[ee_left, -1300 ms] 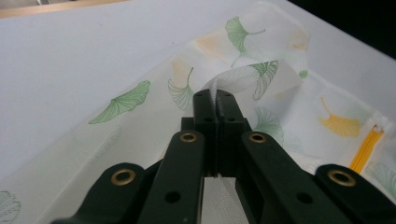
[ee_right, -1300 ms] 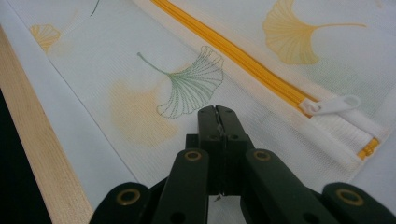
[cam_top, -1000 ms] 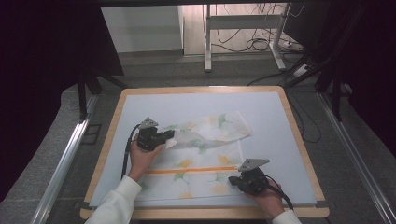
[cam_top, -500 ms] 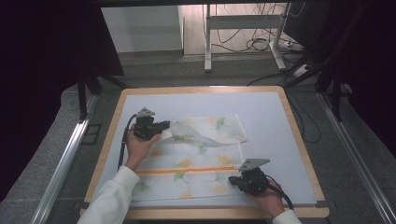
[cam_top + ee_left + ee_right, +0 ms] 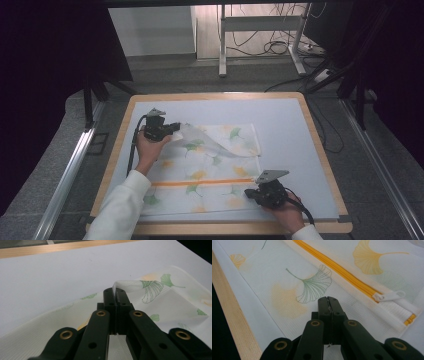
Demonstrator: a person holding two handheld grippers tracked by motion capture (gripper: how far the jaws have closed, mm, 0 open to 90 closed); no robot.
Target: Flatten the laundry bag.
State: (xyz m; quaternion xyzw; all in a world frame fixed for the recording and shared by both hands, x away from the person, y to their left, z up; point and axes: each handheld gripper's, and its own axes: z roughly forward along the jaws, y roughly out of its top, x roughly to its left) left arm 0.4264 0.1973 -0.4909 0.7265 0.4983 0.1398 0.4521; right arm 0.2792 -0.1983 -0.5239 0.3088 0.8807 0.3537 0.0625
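**Folding the mesh bag: ways this could slip**

Folding a white mesh laundry bag (image 5: 210, 175) with ginkgo leaf print and an orange zipper (image 5: 205, 182), lying flat on the pale mat of the bench (image 5: 290, 120), a bit toward the near side. One corner (image 5: 120, 286) lifted and pulled over toward the far left, so a loose flap hangs across the far half.

Biggest risk, judging from how it sits: only a tiny bite of mesh in the left tongs (image 5: 115, 293). Slippery fabric, thin pinch, so any quick tug could pop the corner free and drop the flap crooked. Second worry: pulling too hard could drag the whole bag across the mat if the anchor on the near edge gives way. Also possible: fold landing skewed, since the flap already looks diagonal rather than square to the zipper.

Left tongs: closed tight, clamped on that raised corner, fabric visibly sandwiched between the tips. Right tongs (image 5: 328, 302): also pressed together, tips down on the near right part of the bag, close to the zipper pull (image 5: 390, 295). Looks like a thin pinch of mesh between them, though hard to be sure.
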